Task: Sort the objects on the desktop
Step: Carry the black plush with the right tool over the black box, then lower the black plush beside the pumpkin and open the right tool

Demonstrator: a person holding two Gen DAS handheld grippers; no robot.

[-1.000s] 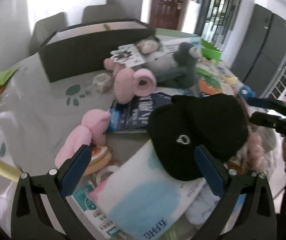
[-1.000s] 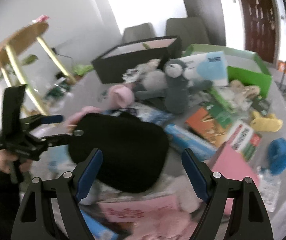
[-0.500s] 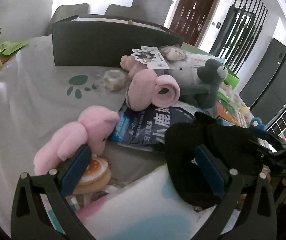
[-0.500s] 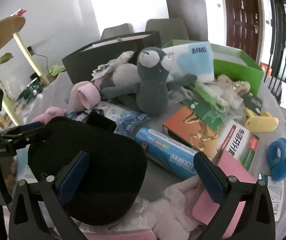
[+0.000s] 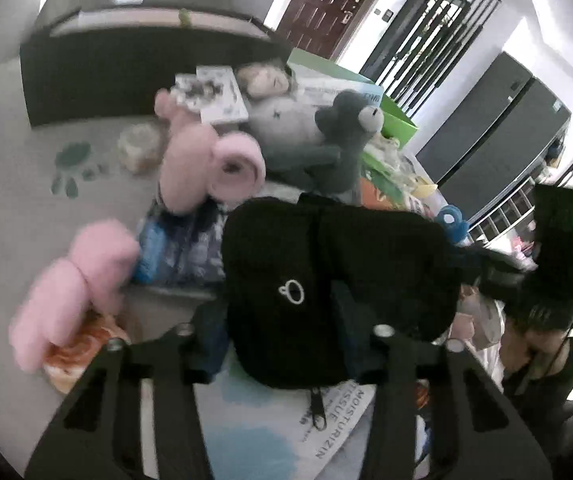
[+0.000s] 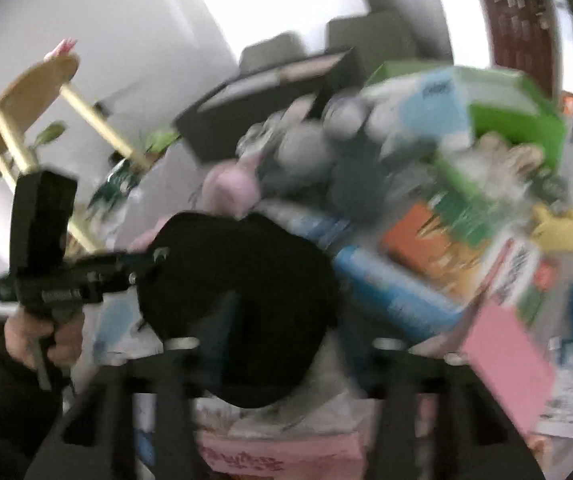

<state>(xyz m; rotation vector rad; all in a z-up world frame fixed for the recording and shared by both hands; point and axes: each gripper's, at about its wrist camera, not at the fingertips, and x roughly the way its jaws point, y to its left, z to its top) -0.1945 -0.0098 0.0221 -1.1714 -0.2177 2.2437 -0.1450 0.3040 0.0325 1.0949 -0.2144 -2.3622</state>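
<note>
Both grippers angled downward, jaws closing: left gripper (image 5: 282, 344), right gripper (image 6: 282, 332) clamping black pouch (image 5: 338, 280).

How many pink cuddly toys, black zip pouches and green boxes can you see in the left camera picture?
Pink toys: 2
Black pouch: 1
Green box: 1
Total: 4

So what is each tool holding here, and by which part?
Both tools are closing on the black pouch: the left tool on its near, zipper-pull end, the right tool on its opposite edge.
</note>
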